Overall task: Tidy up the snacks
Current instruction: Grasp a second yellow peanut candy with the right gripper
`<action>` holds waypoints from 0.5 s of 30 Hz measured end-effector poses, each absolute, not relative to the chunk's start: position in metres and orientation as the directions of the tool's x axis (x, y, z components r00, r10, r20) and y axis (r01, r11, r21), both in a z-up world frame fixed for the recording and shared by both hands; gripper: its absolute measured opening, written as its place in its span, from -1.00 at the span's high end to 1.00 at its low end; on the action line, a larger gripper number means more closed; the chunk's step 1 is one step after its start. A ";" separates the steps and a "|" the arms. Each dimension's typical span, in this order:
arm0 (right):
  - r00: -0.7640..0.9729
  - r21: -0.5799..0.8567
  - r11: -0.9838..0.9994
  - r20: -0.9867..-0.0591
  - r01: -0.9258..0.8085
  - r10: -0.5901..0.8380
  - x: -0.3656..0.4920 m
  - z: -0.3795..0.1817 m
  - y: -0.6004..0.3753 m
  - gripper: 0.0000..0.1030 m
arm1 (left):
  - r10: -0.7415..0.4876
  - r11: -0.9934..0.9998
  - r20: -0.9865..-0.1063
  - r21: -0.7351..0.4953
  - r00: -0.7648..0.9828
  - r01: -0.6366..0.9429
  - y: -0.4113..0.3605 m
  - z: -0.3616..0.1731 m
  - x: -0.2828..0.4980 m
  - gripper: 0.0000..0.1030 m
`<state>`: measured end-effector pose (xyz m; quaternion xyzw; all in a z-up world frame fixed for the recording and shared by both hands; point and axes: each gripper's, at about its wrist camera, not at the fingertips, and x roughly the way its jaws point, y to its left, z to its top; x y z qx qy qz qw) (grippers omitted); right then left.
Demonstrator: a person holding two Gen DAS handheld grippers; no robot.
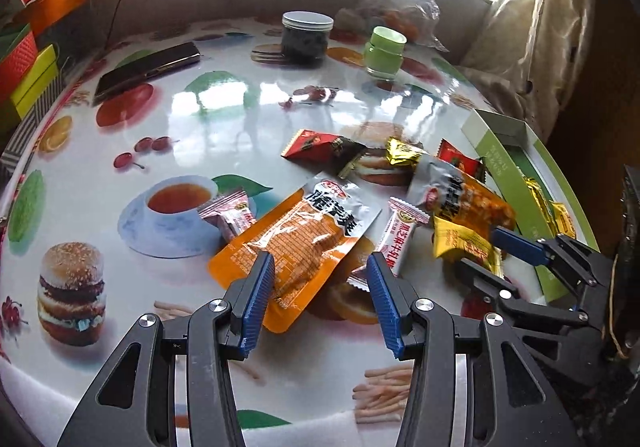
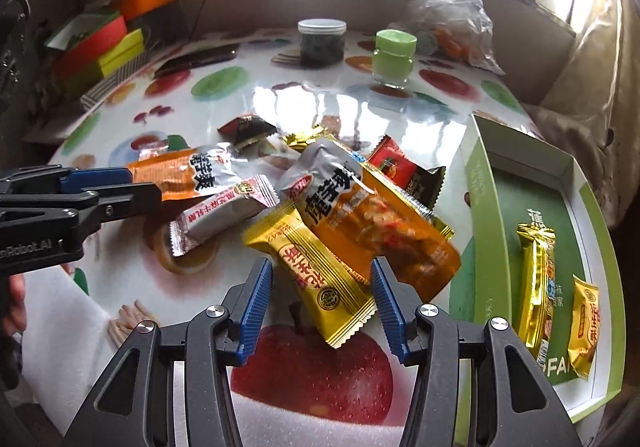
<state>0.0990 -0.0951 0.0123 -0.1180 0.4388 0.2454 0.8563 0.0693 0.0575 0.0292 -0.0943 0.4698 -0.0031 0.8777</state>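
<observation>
A pile of snack packets lies on the fruit-print table. My left gripper (image 1: 320, 271) is open, its fingers straddling a large orange and silver packet (image 1: 292, 239). My right gripper (image 2: 320, 279) is open around a gold packet (image 2: 320, 271), which lies on the table between the fingers. A second orange and silver packet (image 2: 372, 215) leans over it. Pink-white packets (image 2: 224, 215), red ones (image 2: 394, 163) and a dark one (image 2: 248, 129) lie around. A green box lid (image 2: 516, 203) at the right holds two gold packets (image 2: 538, 279).
At the back stand a dark jar with a white lid (image 1: 306, 37), a green jar (image 1: 384, 51) and a plastic bag (image 1: 400, 3). A dark flat case (image 1: 148, 67) lies at the back left. Coloured boxes (image 1: 28, 63) stack beyond the left edge.
</observation>
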 end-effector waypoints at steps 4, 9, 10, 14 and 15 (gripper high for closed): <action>0.492 0.018 0.848 -0.808 -0.529 0.324 0.101 0.013 -0.095 0.02 | -0.103 0.983 -0.827 -0.168 0.553 -0.068 0.052 0.028 0.071 0.05; 0.475 0.039 0.851 -0.816 -0.524 0.330 0.098 0.011 -0.095 0.16 | -0.113 0.984 -0.830 -0.169 0.546 -0.054 0.046 0.026 0.072 0.05; 0.461 0.046 0.849 -0.823 -0.526 0.331 0.098 0.009 -0.094 0.21 | -0.114 0.985 -0.830 -0.167 0.546 -0.049 0.045 0.026 0.072 0.05; 0.471 0.041 0.850 -0.818 -0.524 0.330 0.093 0.008 -0.095 0.31 | -0.124 0.985 -0.830 -0.169 0.544 -0.035 0.039 0.026 0.073 0.05; 0.469 0.047 0.851 -0.818 -0.523 0.334 0.093 0.008 -0.095 0.33 | -0.125 0.985 -0.830 -0.169 0.543 -0.032 0.038 0.026 0.073 0.05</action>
